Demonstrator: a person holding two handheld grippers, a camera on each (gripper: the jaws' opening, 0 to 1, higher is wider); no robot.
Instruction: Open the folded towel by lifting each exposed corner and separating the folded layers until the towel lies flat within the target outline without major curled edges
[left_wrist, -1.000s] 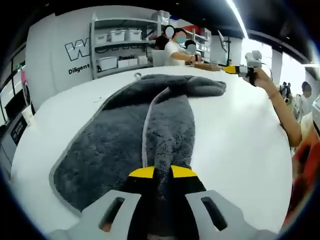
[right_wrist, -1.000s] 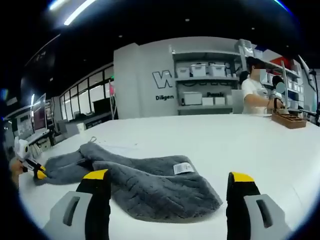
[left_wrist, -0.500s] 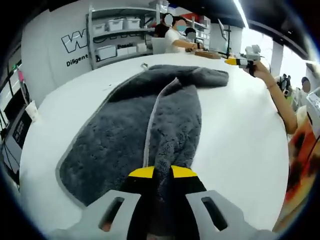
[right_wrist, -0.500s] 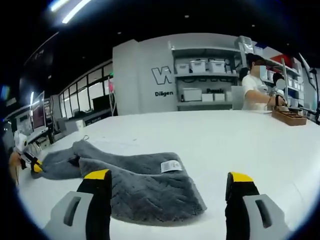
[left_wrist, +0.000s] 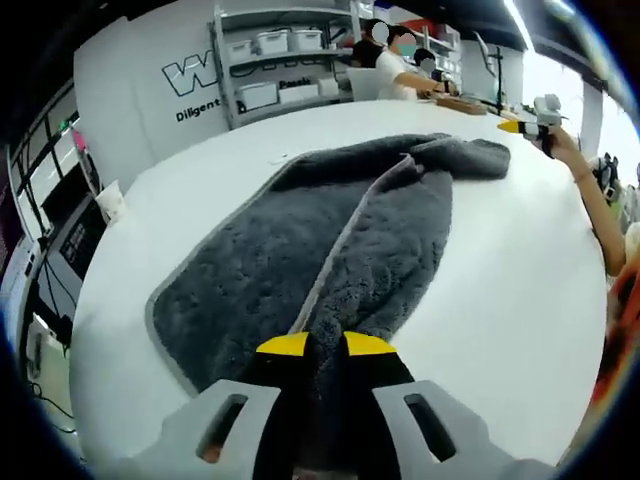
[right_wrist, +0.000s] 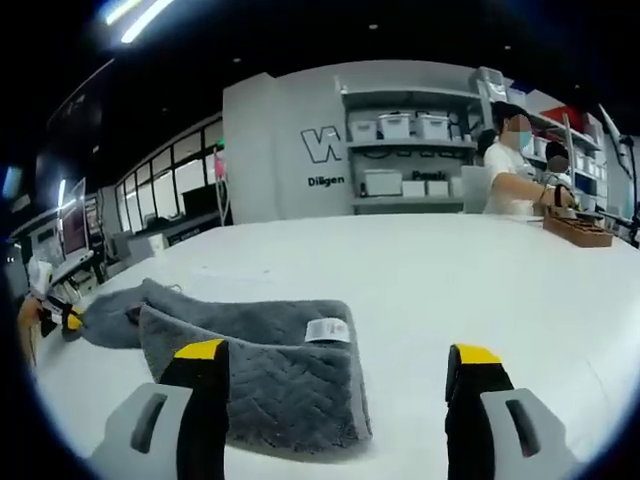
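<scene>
room: white table (left_wrist: 500, 290) bare round my towel (left_wrist: 330, 230)
left gripper (left_wrist: 325, 345): pinching towel's near edge
right gripper (right_wrist: 340, 355): jaws spread, just above towel's far end

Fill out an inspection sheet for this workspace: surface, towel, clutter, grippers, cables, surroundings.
Surface: white table, bare around the towel.
Job's things: grey towel partly unfolded, one long fold down its middle; white label on the far folded end.
Clutter: wooden tray at the table's far edge.
Grippers: left gripper shut on the towel's near end; right gripper open, off the towel.
Cables: nothing seen on the table.
Surroundings: shelves with white bins; people at the far side.
</scene>
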